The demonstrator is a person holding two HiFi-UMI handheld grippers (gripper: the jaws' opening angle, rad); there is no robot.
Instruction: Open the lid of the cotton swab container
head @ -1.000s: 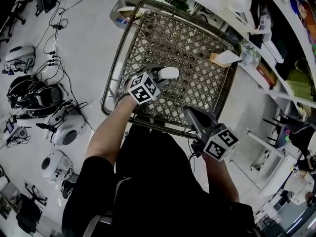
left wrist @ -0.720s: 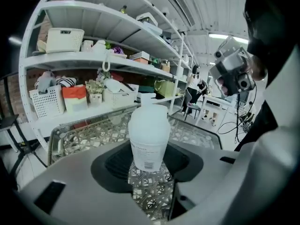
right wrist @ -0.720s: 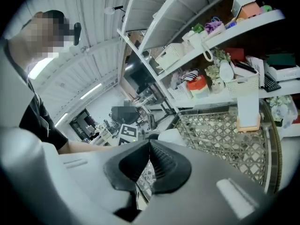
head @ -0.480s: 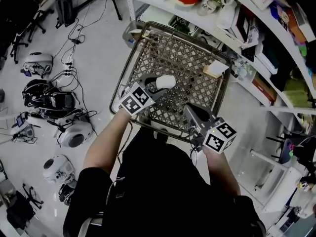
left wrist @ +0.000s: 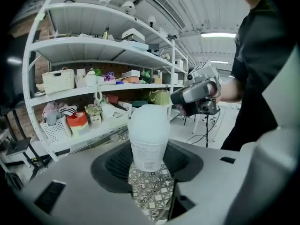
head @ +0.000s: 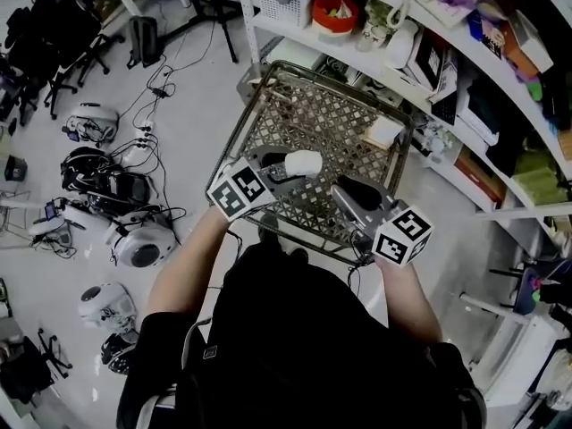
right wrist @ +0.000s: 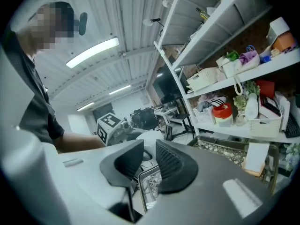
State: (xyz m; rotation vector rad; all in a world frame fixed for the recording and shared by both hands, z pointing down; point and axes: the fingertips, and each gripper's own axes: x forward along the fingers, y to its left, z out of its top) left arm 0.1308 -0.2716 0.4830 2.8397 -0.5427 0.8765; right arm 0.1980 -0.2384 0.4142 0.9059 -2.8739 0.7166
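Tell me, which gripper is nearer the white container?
Left. The left gripper grips the container between its jaws; the right gripper is apart from it, to one side, its empty jaws just opening.

Cotton swab container: smooth frosted white plastic, semi-matt, with a printed paper-like label. Left gripper: matt grey plastic shell; pads dark, ribbed, rubbery in look. Cart basket: bare metal lattice with a dull sheen.

The container is milky white with a printed white label. The cart has grey-brown lattice mesh. Left cube and right cube carry black-and-white square markers. The bowl is red.
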